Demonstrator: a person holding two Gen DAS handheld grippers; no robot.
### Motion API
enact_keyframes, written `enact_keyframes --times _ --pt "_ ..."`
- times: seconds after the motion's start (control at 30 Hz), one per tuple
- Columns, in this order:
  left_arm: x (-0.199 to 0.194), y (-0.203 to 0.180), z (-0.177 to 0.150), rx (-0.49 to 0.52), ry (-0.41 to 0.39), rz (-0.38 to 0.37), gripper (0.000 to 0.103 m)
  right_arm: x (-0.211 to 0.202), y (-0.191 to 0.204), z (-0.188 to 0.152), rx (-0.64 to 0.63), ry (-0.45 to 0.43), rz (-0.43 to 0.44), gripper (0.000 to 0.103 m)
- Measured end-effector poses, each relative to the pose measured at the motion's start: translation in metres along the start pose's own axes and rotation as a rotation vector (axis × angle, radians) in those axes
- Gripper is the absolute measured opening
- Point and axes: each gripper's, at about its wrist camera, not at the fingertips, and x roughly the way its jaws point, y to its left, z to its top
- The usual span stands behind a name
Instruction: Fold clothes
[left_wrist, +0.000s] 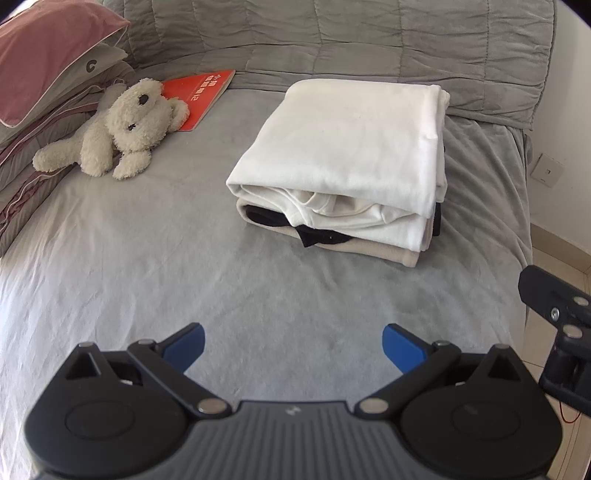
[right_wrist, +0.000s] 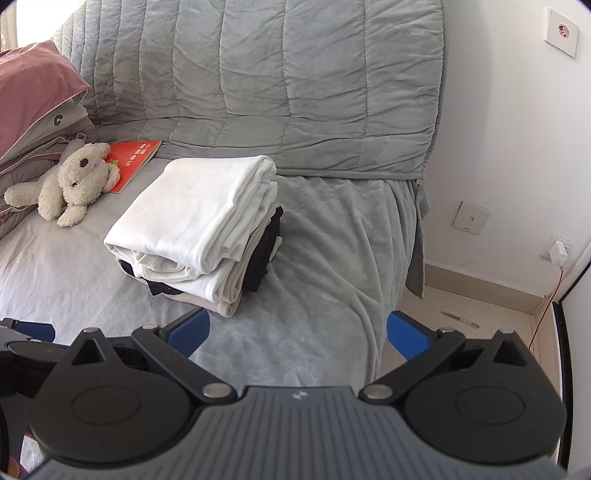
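A stack of folded clothes (left_wrist: 343, 158) lies on the grey bed, a white garment on top, black and beige layers beneath. The same stack (right_wrist: 199, 221) appears in the right wrist view, left of centre. My left gripper (left_wrist: 293, 349) hovers over bare bed sheet in front of the stack, blue fingers wide open and holding nothing. My right gripper (right_wrist: 297, 332) is open too, empty, in front of and to the right of the stack, near the bed's right edge. Part of the right gripper (left_wrist: 557, 325) shows at the right edge of the left wrist view.
A cream plush dog (left_wrist: 122, 129) and a red book (left_wrist: 201, 94) lie at the back left beside stacked pillows (left_wrist: 44, 74). A quilted grey cover (right_wrist: 295, 81) drapes the headboard. Right of the bed are floor, wall sockets (right_wrist: 471, 218), a charger with red cable (right_wrist: 557, 254).
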Motion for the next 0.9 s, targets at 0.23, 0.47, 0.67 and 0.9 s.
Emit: enact_keyframes --times 0.23,0.47,0.67,0.9 --pt "0.001 0.000 -0.001 0.004 0.004 0.006 0.102 -0.001 0.000 0.000 -0.006 0.000 0.001 0.103" --pt "0.000 0.000 -0.003 0.000 0.008 0.010 0.102 -0.003 0.002 0.001 -0.019 -0.005 -0.009 0.103" --pt "-0.010 0.007 -0.012 -0.031 0.016 0.036 0.102 -0.009 0.000 0.005 -0.029 -0.019 0.018 0.103" --pt "-0.031 0.017 -0.032 -0.086 0.031 0.030 0.102 -0.019 0.003 0.009 -0.058 -0.007 0.096 0.103"
